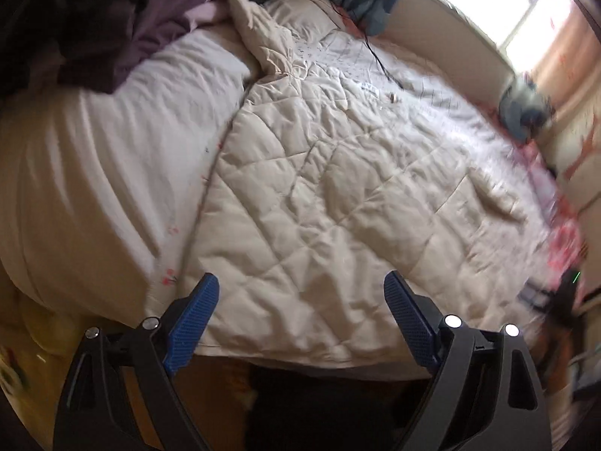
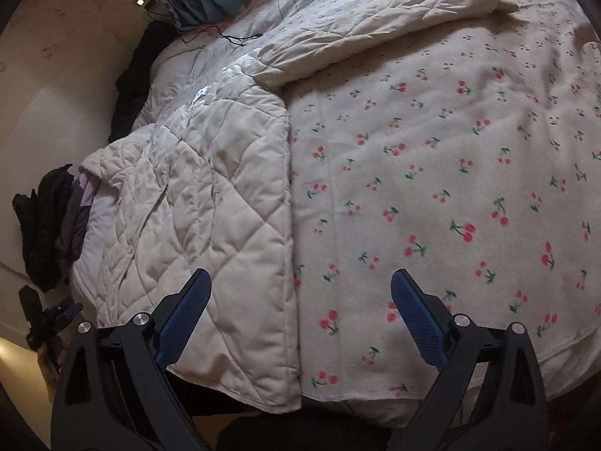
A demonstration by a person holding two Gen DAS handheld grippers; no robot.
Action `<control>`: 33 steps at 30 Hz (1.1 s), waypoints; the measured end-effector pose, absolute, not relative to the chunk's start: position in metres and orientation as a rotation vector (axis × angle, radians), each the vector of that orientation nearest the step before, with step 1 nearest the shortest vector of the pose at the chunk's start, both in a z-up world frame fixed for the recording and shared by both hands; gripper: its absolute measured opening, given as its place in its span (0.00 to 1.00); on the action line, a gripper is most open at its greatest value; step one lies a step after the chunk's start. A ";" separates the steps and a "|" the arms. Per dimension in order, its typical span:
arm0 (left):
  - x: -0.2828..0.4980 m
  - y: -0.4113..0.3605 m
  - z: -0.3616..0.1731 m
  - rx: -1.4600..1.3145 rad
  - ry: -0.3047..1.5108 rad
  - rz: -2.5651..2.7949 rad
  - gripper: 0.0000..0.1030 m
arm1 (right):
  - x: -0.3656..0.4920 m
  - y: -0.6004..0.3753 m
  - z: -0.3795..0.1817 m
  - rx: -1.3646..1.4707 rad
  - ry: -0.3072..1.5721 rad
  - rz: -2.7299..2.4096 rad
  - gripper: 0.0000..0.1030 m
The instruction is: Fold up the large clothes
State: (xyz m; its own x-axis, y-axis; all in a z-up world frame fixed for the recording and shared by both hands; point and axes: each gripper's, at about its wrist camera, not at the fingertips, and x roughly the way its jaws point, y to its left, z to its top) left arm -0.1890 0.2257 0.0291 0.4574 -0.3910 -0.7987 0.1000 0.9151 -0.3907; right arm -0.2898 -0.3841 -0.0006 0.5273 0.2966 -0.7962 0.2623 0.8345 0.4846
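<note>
Looking along my left gripper (image 1: 300, 300), I see its jaws spread wide with nothing between them, hovering over the near edge of the quilt (image 1: 319, 188). That quilt is the one large piece to fold here: cream, stitched in diamonds, puffy and deeply creased. I judge it soft and limp, bulky more than heavy, so it should sag and drag wherever I lift it. The stitched hem at its near corner looks the firmest place to pinch. Beside the quilt, on its far left, lies a pile of dark and purple clothes (image 1: 124, 37); I cannot count the pieces in it. A thin black cable (image 1: 379, 60) lies across the quilt's far end, something to mind when lifting.

Turning to my right gripper (image 2: 300, 300), its jaws also stand wide apart and empty, above the quilt's long straight edge (image 2: 289, 225). Here the quilt (image 2: 210, 195) covers one side only, its far corner turned back on itself. Next to that edge, one cherry-print sheet (image 2: 450, 188) lies flat; it looks thin and fuzzy. Beyond the quilt's other side I see my left gripper (image 2: 45, 319) and two dark heaps of clothing (image 2: 41, 218).
</note>
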 end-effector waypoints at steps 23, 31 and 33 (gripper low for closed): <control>-0.033 0.038 -0.006 -0.362 0.986 -0.426 0.93 | -0.166 -0.703 -0.040 1.182 0.516 -0.371 0.88; -0.033 0.055 -0.012 -0.345 0.980 -0.374 0.93 | -0.125 -0.727 -0.052 1.123 0.476 -0.349 0.24; -0.033 0.060 -0.012 -0.363 0.985 -0.370 0.93 | -0.121 -0.722 -0.043 1.086 0.445 -0.343 0.22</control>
